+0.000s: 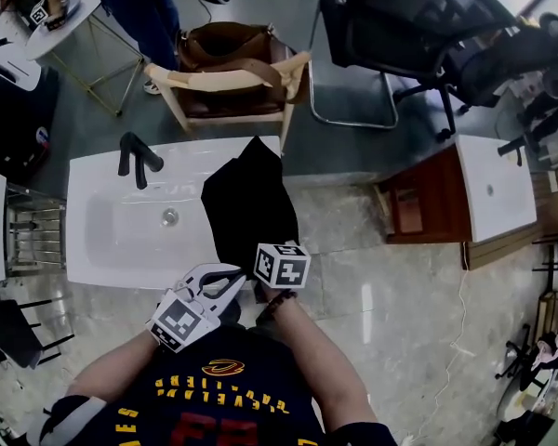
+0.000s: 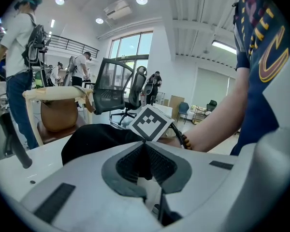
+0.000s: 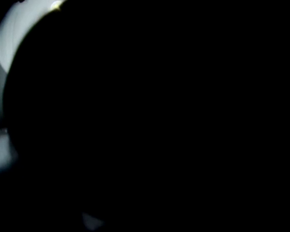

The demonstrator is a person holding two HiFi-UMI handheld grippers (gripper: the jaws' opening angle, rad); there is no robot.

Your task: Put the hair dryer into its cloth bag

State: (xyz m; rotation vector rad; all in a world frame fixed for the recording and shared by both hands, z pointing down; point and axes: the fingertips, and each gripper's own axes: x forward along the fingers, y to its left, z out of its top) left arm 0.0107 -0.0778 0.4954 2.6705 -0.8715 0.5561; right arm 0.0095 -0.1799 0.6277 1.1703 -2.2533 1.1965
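The black cloth bag (image 1: 246, 207) lies over the right part of the white sink (image 1: 112, 240), with its near end at the person's hands. The right gripper (image 1: 281, 268) is at this end. Its own view is almost all black, so I cannot tell how its jaws stand. The left gripper (image 1: 231, 277) is just beside, with its jaws pressed together. A black faucet (image 1: 135, 156) stands at the sink's far edge.

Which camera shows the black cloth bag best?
The head view: most of the bag shows, on the white counter. The left gripper view shows one side; the right gripper view is nearly all dark.
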